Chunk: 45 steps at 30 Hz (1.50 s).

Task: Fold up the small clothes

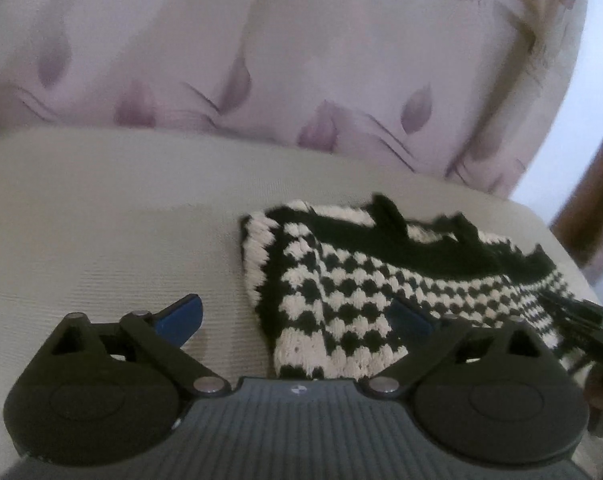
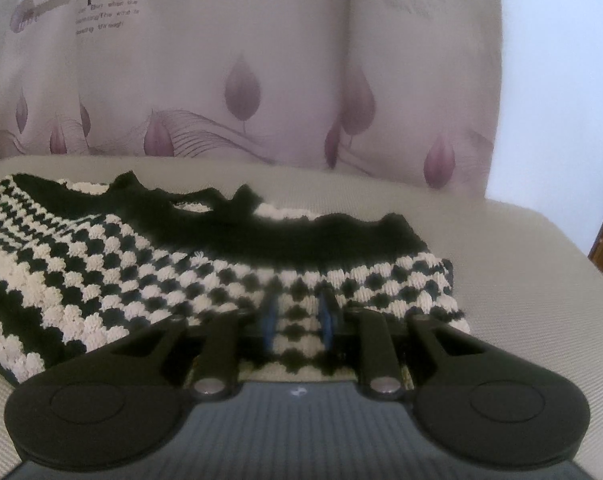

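Left tongs: jaws spread wide, nothing gripped. Its left blue pad sits over bare cushion; its right pad is over the near-left part of the knit, with the knit's near corner lying between the two. Can't tell if that pad touches the fabric.

Right tongs: jaws nearly together, a narrow strip of the knit's near edge between the two blue pads. Can't tell if they actually press on it or just straddle it. The tip of this tool shows at the right edge of the left wrist view, at the knit's right side.

Knit top, black-and-cream checker pattern: lies roughly flat on the beige seat cushion, spread left to right. Black ribbed band runs along its far edge, wavy, with a couple of small black points sticking up. Cream ribbing with a black stripe down its left side. In the left wrist view it sits right of centre on the cushion, bare cushion to its left.

Beyond the cushion: sofa backrest in pale fabric, purple leaf print, thin curved lines, some small printed text at top left. White wall at far right.
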### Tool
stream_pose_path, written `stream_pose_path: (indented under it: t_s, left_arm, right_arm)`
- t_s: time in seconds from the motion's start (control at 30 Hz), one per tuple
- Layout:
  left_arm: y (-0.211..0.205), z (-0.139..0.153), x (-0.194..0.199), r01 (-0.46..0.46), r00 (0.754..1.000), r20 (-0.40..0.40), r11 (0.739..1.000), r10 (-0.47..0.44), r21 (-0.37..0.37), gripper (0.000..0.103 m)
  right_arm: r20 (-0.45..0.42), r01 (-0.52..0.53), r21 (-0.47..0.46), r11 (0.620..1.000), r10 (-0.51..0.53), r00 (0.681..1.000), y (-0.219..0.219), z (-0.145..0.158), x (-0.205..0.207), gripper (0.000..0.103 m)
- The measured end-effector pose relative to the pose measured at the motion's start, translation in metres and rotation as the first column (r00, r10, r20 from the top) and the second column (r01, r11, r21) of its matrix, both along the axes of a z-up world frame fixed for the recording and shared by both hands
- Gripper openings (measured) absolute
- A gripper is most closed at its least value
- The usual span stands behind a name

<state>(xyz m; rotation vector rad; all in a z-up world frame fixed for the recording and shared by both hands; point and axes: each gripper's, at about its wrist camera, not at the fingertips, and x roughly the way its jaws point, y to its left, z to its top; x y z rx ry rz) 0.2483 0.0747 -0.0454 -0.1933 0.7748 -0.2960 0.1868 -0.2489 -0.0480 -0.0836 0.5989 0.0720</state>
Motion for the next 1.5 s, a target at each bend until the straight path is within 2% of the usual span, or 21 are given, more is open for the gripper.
stream_pose_path:
  t_s: [0.03,0.1,0.17,0.27,0.33,0.4,0.43,0.47,0.53,0.6,0.67,0.77,0.97,1.27,1.5]
  left_arm:
    - [0.001,-0.004,0.008,0.013,1.000,-0.017,1.000,-0.013,-0.004,0.096]
    - [0.004,-0.013,0.020,0.034,0.998,-0.054,0.999,-0.036,-0.037,0.085]
    - [0.009,-0.025,0.034,0.092,0.988,-0.109,0.987,-0.107,-0.128,0.068]
    - [0.017,-0.032,0.047,0.105,0.987,-0.099,0.975,-0.126,-0.195,0.068]
    - [0.017,-0.035,0.053,0.124,0.985,-0.093,0.971,-0.145,-0.204,0.067]
    - [0.015,-0.035,0.055,0.148,0.983,-0.080,0.970,-0.166,-0.193,0.066]
    - [0.013,-0.035,0.055,0.157,0.982,-0.072,0.972,-0.172,-0.176,0.061]
    - [0.010,-0.034,0.055,0.164,0.983,-0.063,0.975,-0.175,-0.150,0.050]
    - [0.002,-0.033,0.054,0.167,0.984,-0.045,0.982,-0.172,-0.086,0.036]
    - [-0.008,-0.031,0.050,0.160,0.987,-0.022,0.987,-0.161,-0.031,0.032]
    - [-0.021,-0.026,0.044,0.156,0.988,0.007,0.987,-0.157,0.045,0.029]
    - [-0.032,-0.022,0.039,0.145,0.988,0.027,0.982,-0.149,0.118,0.027]
    - [-0.048,-0.018,0.032,0.146,0.985,0.055,0.959,-0.164,0.243,0.027]
    - [-0.057,-0.018,0.030,0.135,0.985,0.065,0.940,-0.163,0.315,0.027]
    - [-0.061,-0.017,0.032,0.124,0.988,0.045,0.938,-0.146,0.323,0.022]
  right_arm:
    - [-0.001,-0.001,0.014,1.000,0.001,1.000,-0.002,0.000,0.000,0.022]
    - [-0.001,-0.004,0.042,0.999,0.004,1.000,-0.006,0.000,0.000,0.023]
    - [-0.001,-0.006,0.065,0.998,0.006,1.000,-0.010,0.000,0.001,0.023]
    - [0.002,-0.014,0.093,0.996,0.014,1.000,-0.013,-0.001,0.001,0.028]
    - [0.003,-0.029,0.122,0.992,0.029,1.000,-0.016,-0.001,0.001,0.039]
    - [0.008,-0.057,0.147,0.988,0.057,0.998,-0.017,0.000,0.001,0.079]
    - [0.011,-0.076,0.149,0.986,0.076,0.997,-0.016,0.000,0.000,0.088]
    - [0.013,-0.089,0.137,0.987,0.088,0.996,-0.013,0.000,0.000,0.101]
    - [0.026,-0.071,0.078,0.994,0.069,0.997,-0.004,0.001,-0.002,0.103]
    - [0.029,-0.070,0.055,0.996,0.069,0.997,0.000,0.001,-0.003,0.103]
    - [0.018,-0.091,0.071,0.993,0.090,0.996,-0.001,0.000,-0.002,0.103]
    - [-0.011,-0.118,0.097,0.988,0.119,0.993,-0.004,-0.001,0.003,0.103]
    - [-0.005,-0.110,0.073,0.991,0.111,0.994,-0.001,0.000,0.001,0.103]
    - [-0.001,-0.107,0.080,0.991,0.107,0.994,-0.002,0.000,0.000,0.103]
    - [0.036,-0.105,0.148,0.983,0.100,0.994,-0.014,0.002,-0.005,0.103]
